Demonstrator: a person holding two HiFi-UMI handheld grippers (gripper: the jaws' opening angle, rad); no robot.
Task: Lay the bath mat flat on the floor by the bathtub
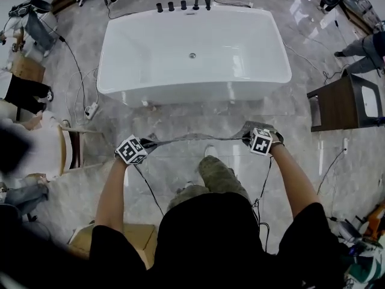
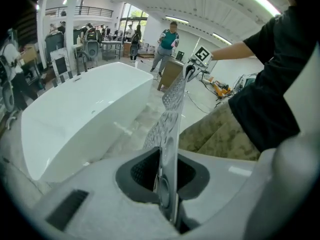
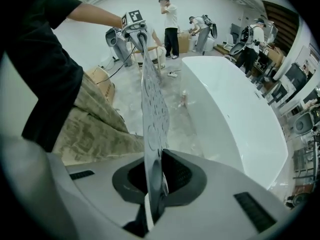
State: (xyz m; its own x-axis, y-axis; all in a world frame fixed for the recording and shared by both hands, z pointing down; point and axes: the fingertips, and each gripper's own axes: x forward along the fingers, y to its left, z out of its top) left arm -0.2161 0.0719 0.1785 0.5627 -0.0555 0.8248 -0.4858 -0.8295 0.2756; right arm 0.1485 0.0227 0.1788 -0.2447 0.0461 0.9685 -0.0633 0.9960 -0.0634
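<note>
A clear, bubbled bath mat [image 1: 198, 136] hangs stretched edge-on between both grippers, above the marble floor [image 1: 180, 116] in front of the white bathtub [image 1: 192, 56]. My left gripper [image 1: 133, 150] is shut on the mat's left end; in the left gripper view the mat [image 2: 172, 109] runs from the shut jaws away to the right gripper [image 2: 192, 70]. My right gripper [image 1: 260, 141] is shut on the other end; in the right gripper view the mat [image 3: 152, 109] leads to the left gripper [image 3: 134, 30]. The tub [image 3: 240, 119] lies to the mat's right there.
A dark wooden side table [image 1: 346, 103] stands right of the tub. A chair [image 1: 69, 146] and a power strip with cables [image 1: 90, 109] lie at the left. The person's shoe [image 1: 210, 152] and camouflage trousers [image 1: 219, 176] are under the mat. Other people [image 2: 167, 44] stand around the room.
</note>
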